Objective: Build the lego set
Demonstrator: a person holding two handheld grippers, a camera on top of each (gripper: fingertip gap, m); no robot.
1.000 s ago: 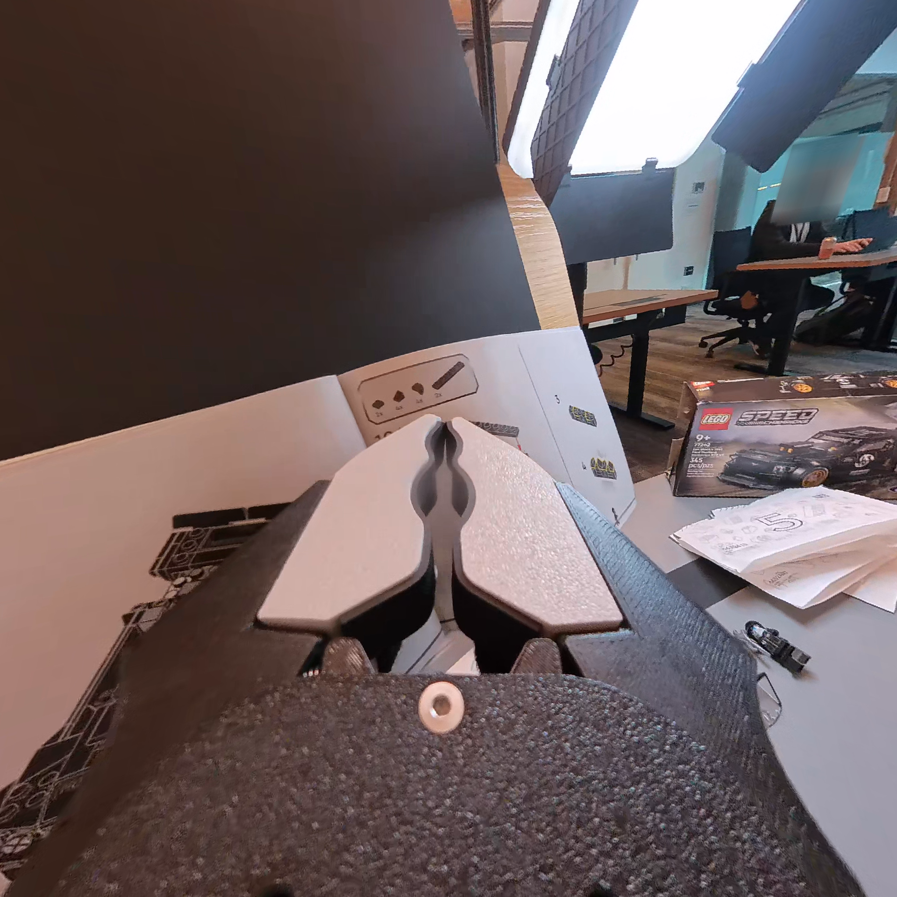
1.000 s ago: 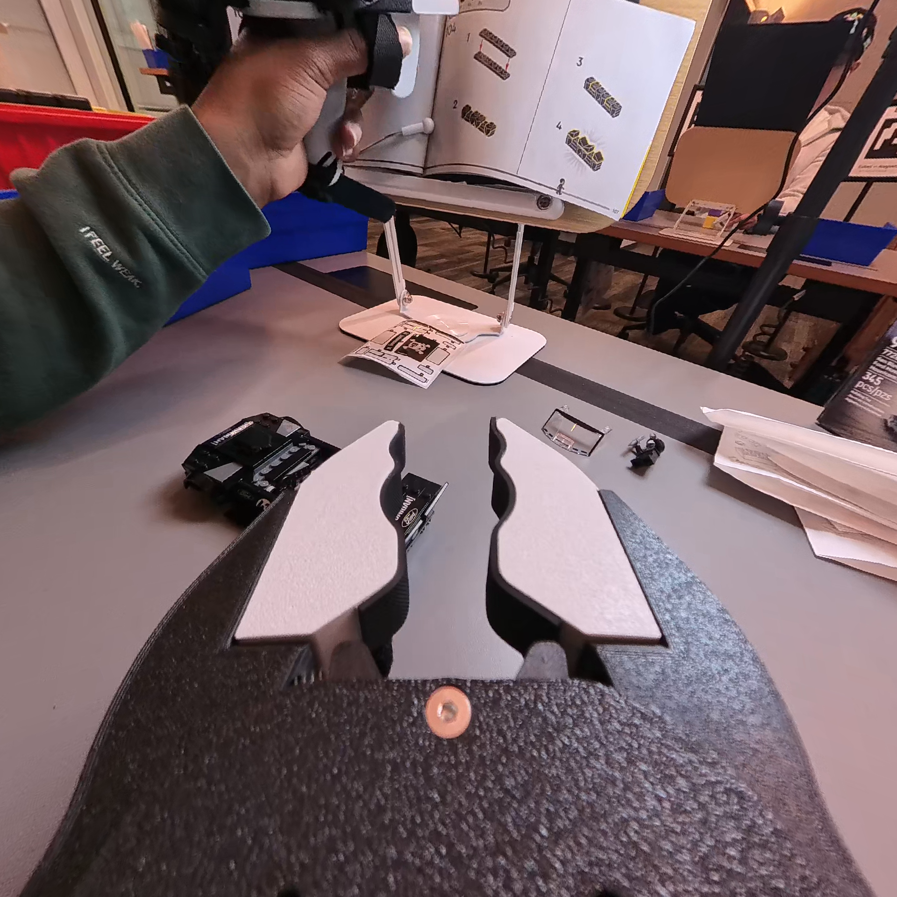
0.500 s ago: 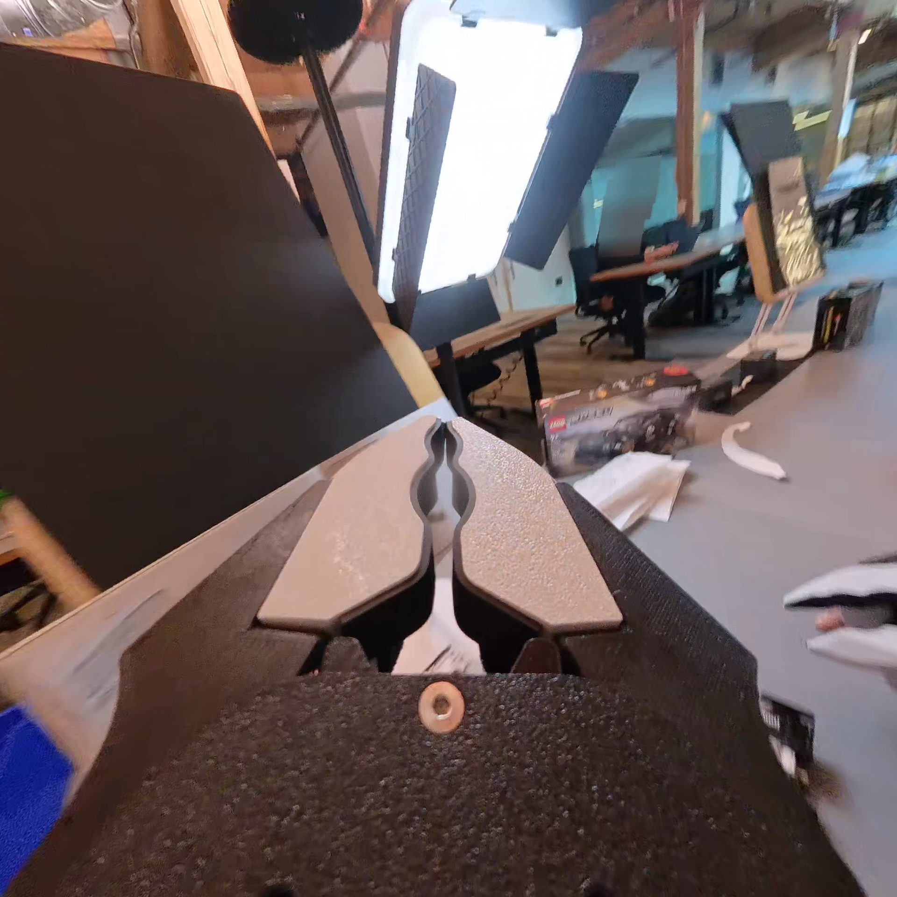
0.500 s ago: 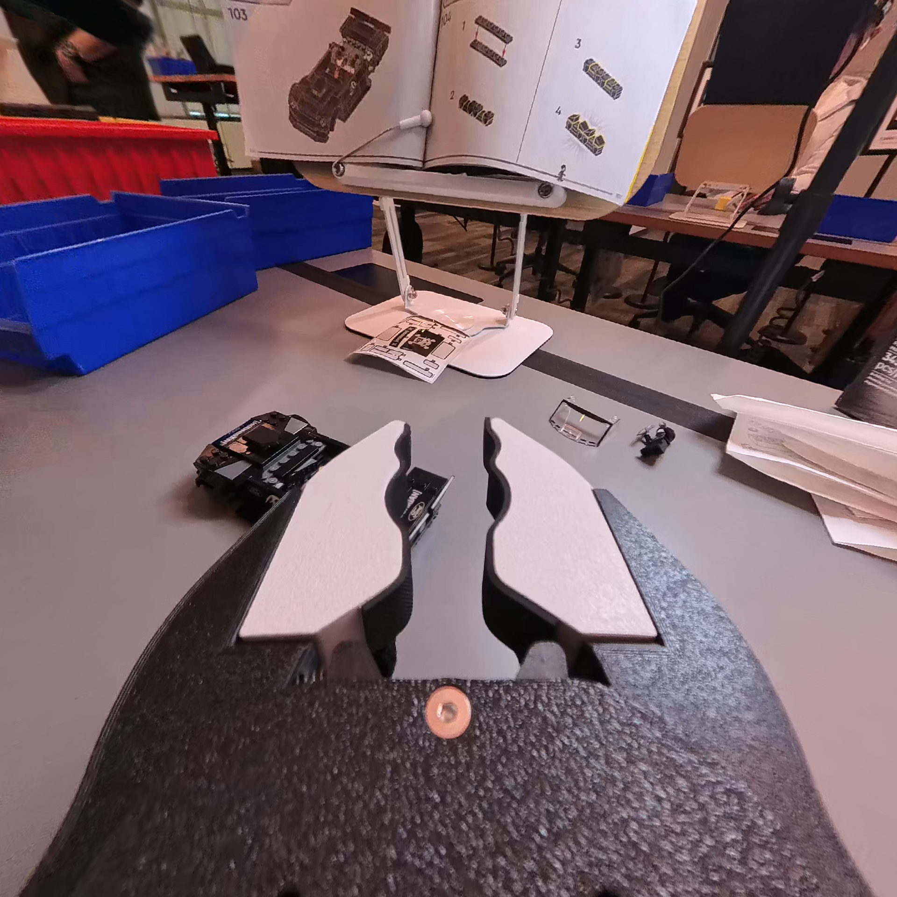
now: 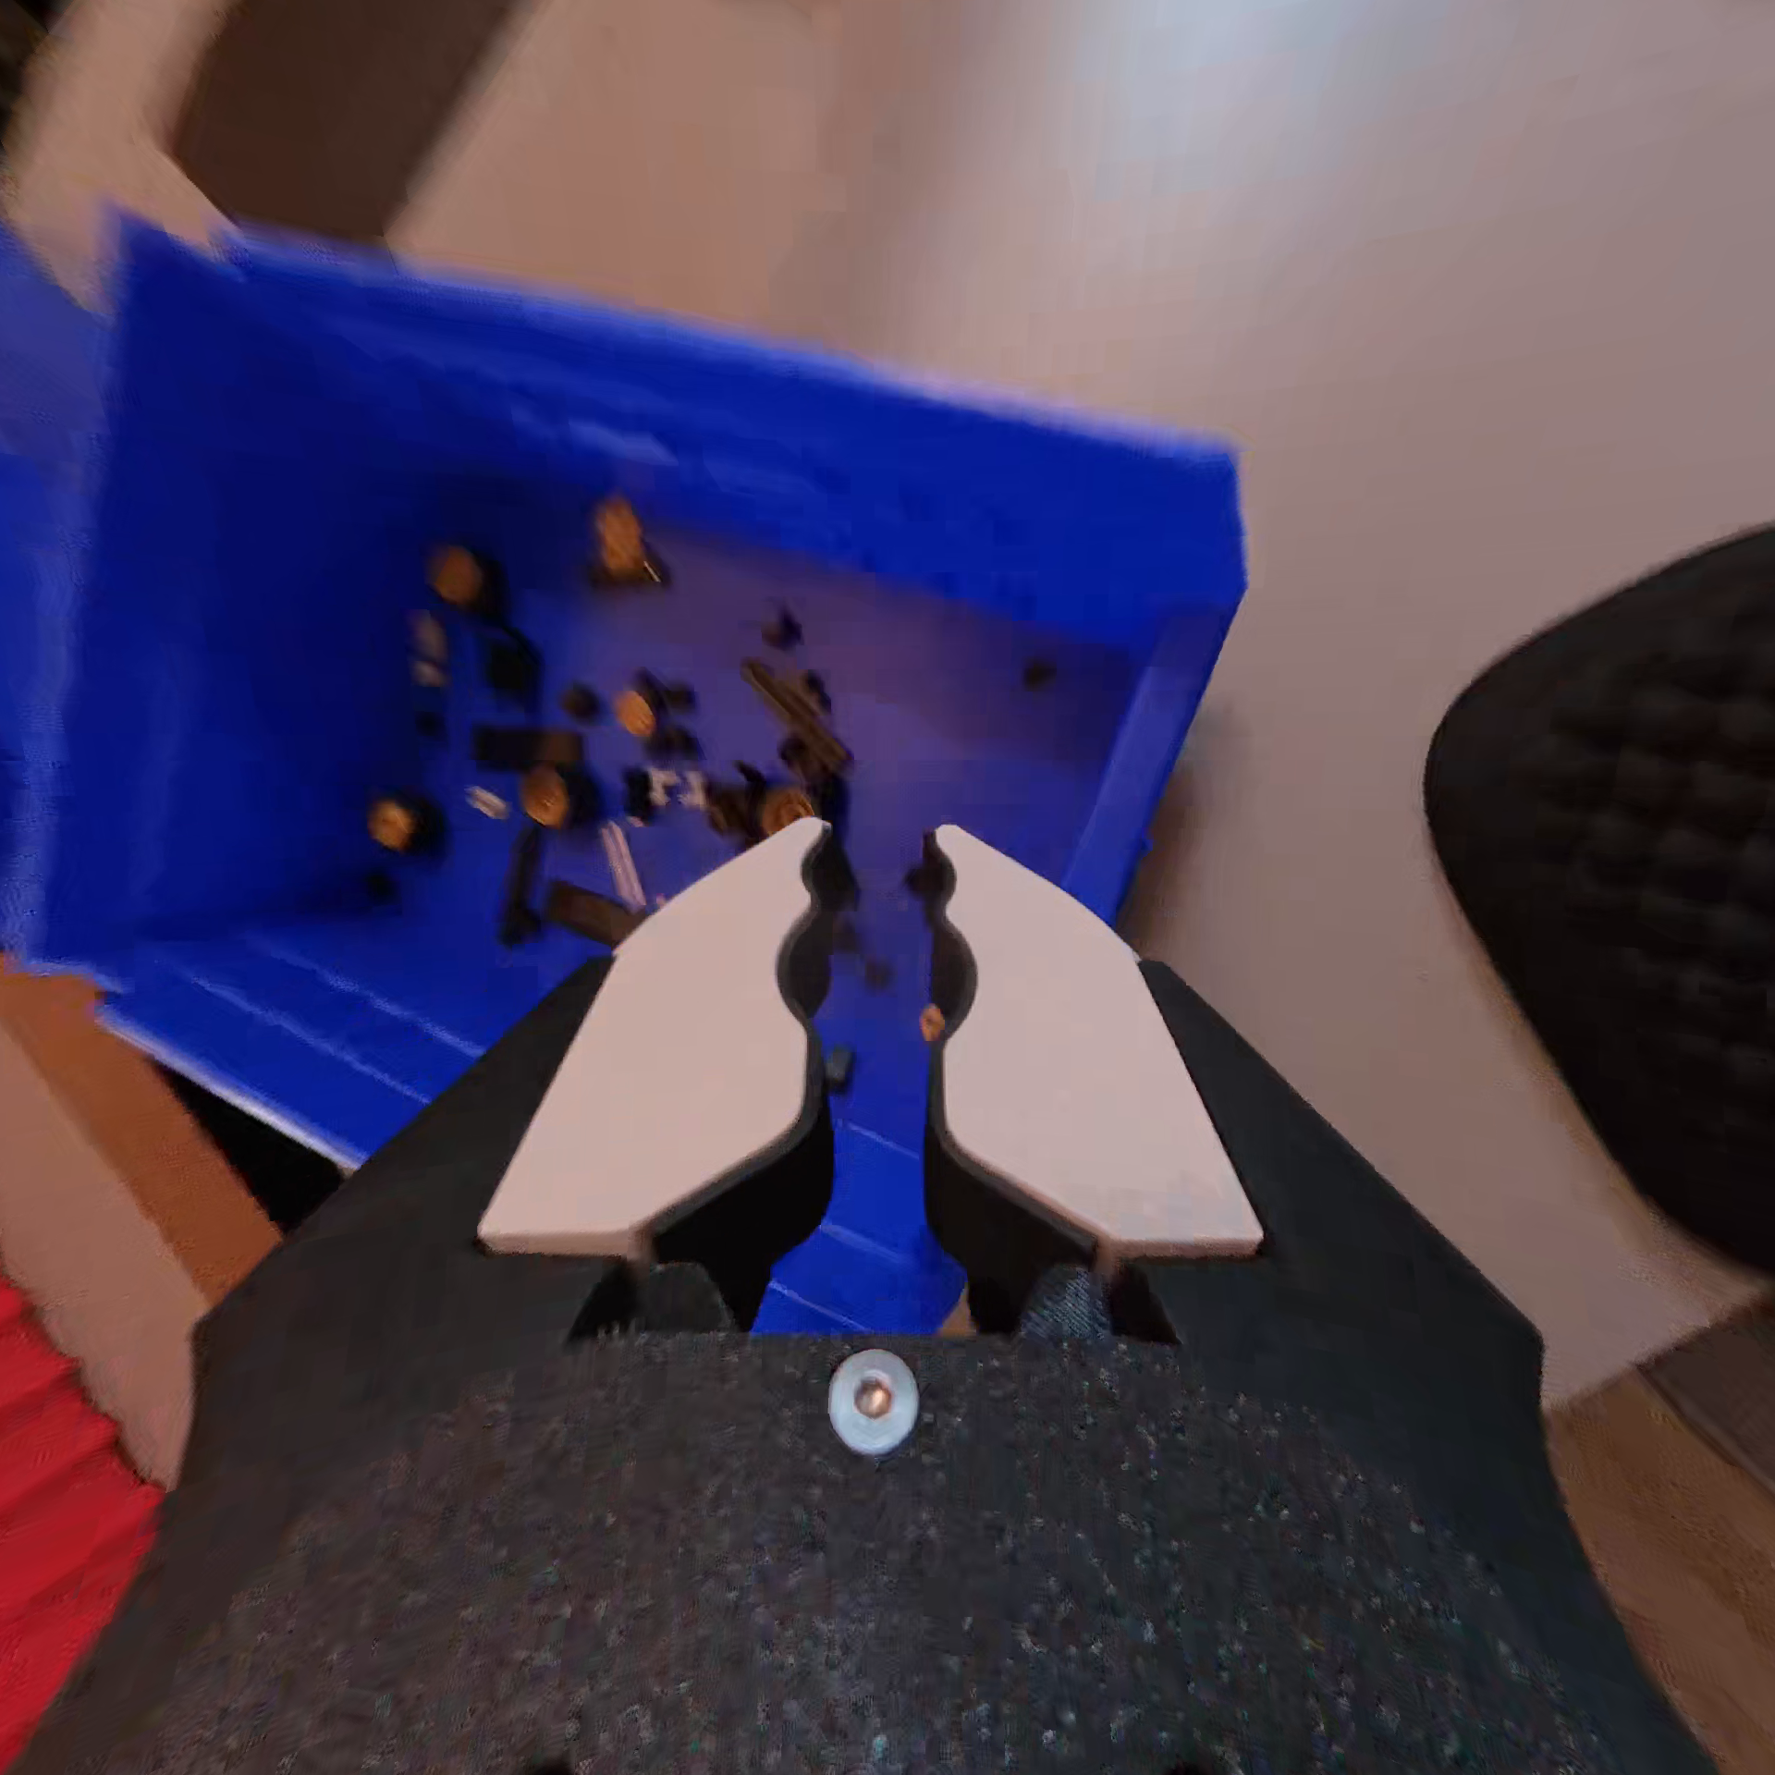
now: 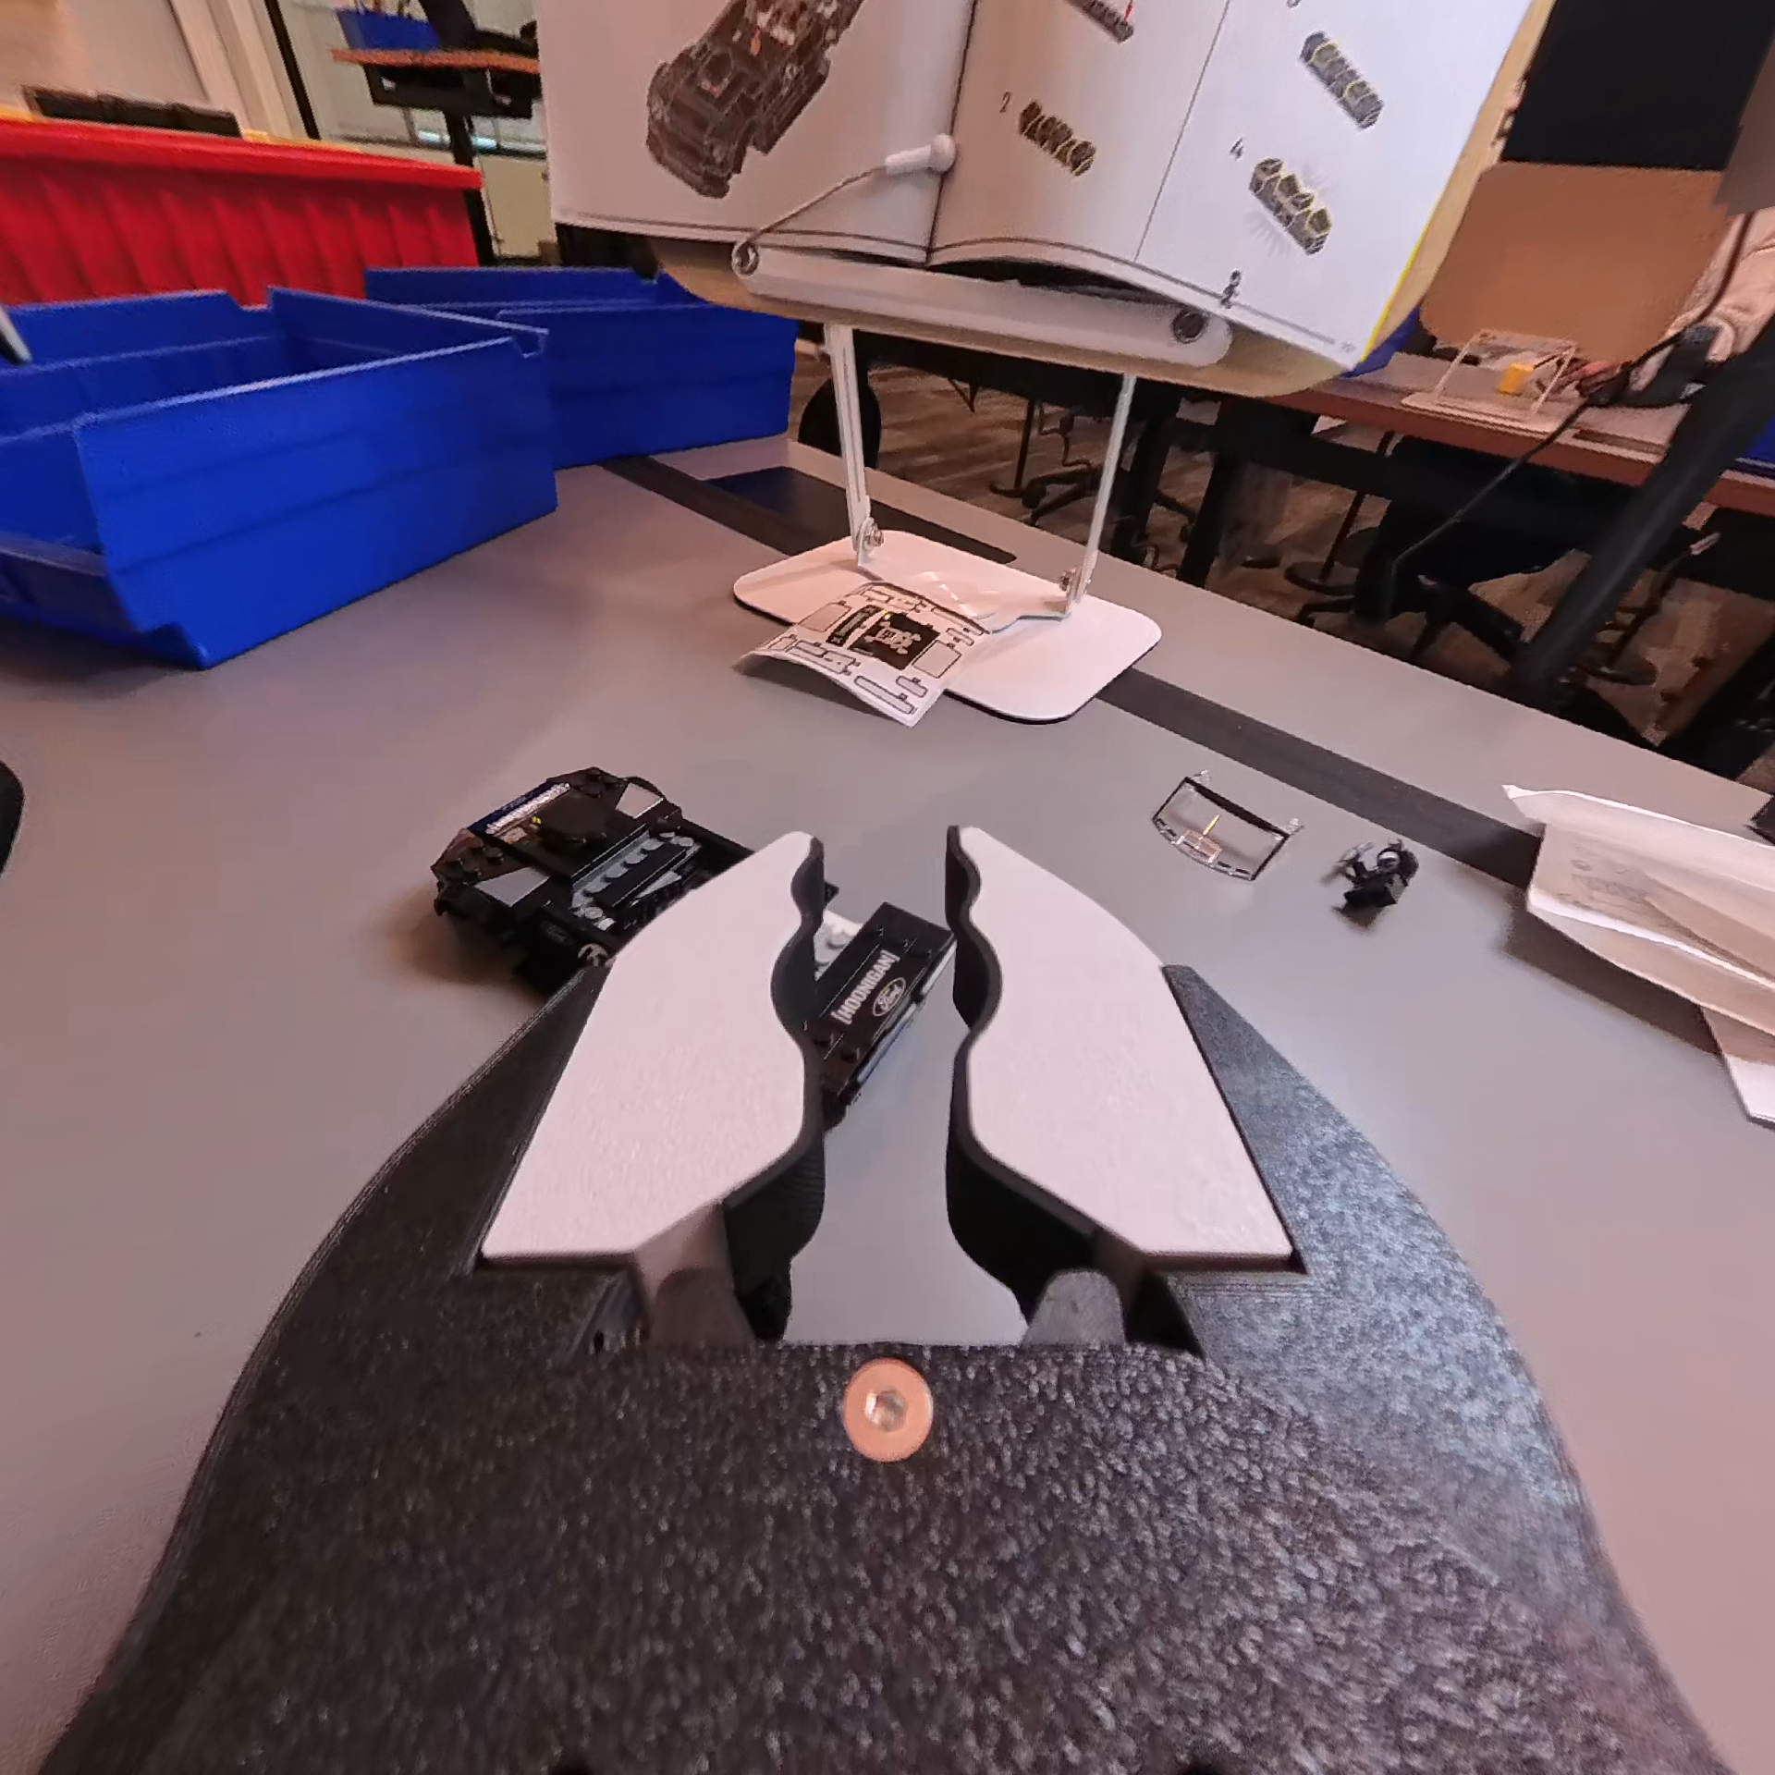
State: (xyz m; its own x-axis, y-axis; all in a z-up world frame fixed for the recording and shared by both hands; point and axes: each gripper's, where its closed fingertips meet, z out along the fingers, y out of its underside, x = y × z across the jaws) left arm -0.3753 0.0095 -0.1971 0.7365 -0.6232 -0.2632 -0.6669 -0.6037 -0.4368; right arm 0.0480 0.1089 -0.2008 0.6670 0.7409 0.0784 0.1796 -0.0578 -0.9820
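In the blurred left wrist view my left gripper [image 5: 874, 836] is open and empty above a blue bin [image 5: 288, 461] that holds several small black and gold lego pieces [image 5: 634, 716]. In the right wrist view my right gripper [image 6: 882, 840] is open and empty, low over the grey table [image 6: 288, 768]. The partly built black lego car [image 6: 576, 874] lies just beyond and between its fingers, its labelled end showing in the gap. A clear windscreen piece [image 6: 1218, 834] and a small black piece [image 6: 1378, 869] lie to the right. The open instruction book [image 6: 1009, 125] stands on a white stand [image 6: 1076, 663].
Blue bins [image 6: 240, 461] and a red bin [image 6: 192, 221] stand at the left of the table. A sticker sheet [image 6: 864, 648] lies on the stand's base. Paper bags [image 6: 1652, 903] lie at the right. A black chair back [image 5: 1633, 864] is right of the bin. Left tips to right tips: about 45 cm.
My left gripper has swung away from the instruction book down over the blue parts bin and has opened. My right gripper has stayed open and moved slightly closer to the car.
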